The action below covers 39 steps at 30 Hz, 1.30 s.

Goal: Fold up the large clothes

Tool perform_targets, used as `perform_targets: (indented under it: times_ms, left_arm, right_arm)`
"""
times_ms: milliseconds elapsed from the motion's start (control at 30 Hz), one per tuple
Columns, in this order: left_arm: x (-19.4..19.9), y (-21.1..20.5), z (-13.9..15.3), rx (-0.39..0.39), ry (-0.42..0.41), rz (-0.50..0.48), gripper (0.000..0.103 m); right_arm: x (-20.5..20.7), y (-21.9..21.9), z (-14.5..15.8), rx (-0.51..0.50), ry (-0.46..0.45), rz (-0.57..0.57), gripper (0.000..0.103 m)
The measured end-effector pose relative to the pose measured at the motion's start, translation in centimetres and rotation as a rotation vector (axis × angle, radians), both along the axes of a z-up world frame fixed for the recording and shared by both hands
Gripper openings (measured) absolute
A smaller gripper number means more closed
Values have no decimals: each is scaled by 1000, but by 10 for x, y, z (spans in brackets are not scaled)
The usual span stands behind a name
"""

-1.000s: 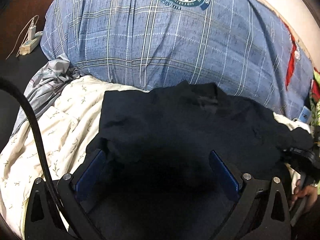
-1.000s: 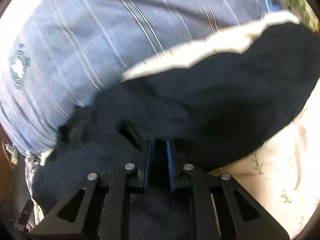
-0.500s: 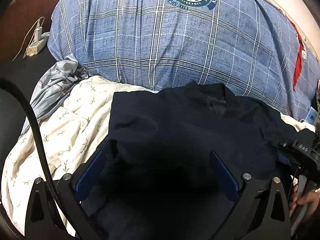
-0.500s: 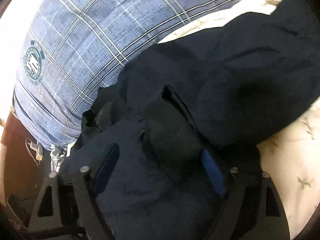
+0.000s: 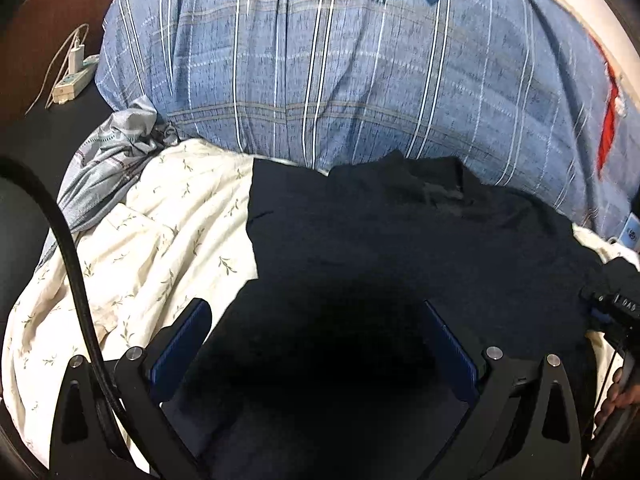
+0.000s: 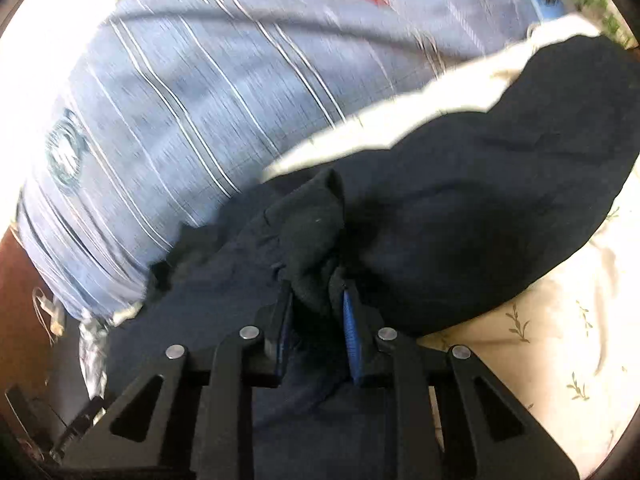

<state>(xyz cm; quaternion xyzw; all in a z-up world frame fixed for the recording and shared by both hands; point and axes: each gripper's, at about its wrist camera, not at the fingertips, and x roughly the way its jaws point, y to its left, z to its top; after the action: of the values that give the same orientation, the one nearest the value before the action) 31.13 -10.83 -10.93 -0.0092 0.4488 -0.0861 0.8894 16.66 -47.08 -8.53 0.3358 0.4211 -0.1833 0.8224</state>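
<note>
Right gripper (image 6: 316,300) closing on a fold of dark navy garment (image 5: 400,240) over cream leaf-print sheet (image 5: 160,240); left gripper (image 5: 320,332) spread apart, empty.

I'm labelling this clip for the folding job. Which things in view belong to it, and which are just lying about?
Job: dark garment; right gripper, closing on a bunched fold; left gripper, open.

Lying about: blue plaid pillow; floral sheet; power strip.

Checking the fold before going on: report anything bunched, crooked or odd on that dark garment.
The dark garment is bunched into a lump at the right hand-held gripper, whose jaws are closing on a wad of it. Its left edge on the floral sheet lies flat.
</note>
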Motion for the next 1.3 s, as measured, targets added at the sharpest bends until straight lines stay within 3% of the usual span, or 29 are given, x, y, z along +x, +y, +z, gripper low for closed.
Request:
perform_targets:
  times_ms: [67, 167, 233, 300, 367, 433, 500, 600, 700, 800, 867, 1000, 1133, 1300]
  left_arm:
    - [3, -3, -3, 21, 13, -2, 102]
    - [3, -4, -3, 53, 4, 5, 102]
    - [2, -4, -1, 55, -8, 7, 102]
    - [1, -4, 0, 53, -7, 8, 102]
    - [-1, -5, 1, 46, -3, 6, 102]
    - [-4, -6, 5, 34, -4, 0, 102]
    - [-8, -8, 11, 19, -7, -6, 102]
    - [-18, -12, 24, -4, -8, -19, 102]
    - [-29, -18, 36, 2, -21, -38, 102]
    - [-40, -25, 44, 6, -27, -60, 102]
    - [-44, -28, 46, -9, -20, -66, 102]
    - [-56, -45, 44, -41, 16, -112, 102]
    - [-69, -66, 41, -39, 29, -161, 102]
    - [-80, -89, 35, -55, 69, -182, 102]
  right_arm:
    - [4, -1, -6, -33, 61, 7, 37]
    - [-3, -3, 9, -85, 66, -14, 53]
    - [-9, 4, 27, -188, 80, -42, 66]
    - [-18, 13, 43, -307, 98, -73, 71]
    - [-25, 19, 53, -327, 48, -66, 71]
    - [-21, 29, 57, -247, -51, 11, 71]
    - [-9, 42, 52, -223, -56, 74, 71]
    - [15, 61, 27, -267, 48, 160, 71]
    - [29, 52, -13, -373, 255, 159, 71]
    - [26, 49, -6, -404, 248, 188, 69]
    - [8, 40, 20, -367, 151, 152, 70]
    - [-39, -2, 52, -323, 81, 17, 74]
    - [-104, -74, 72, -302, -1, -181, 78]
    - [-157, -175, 101, -325, -51, -366, 82]
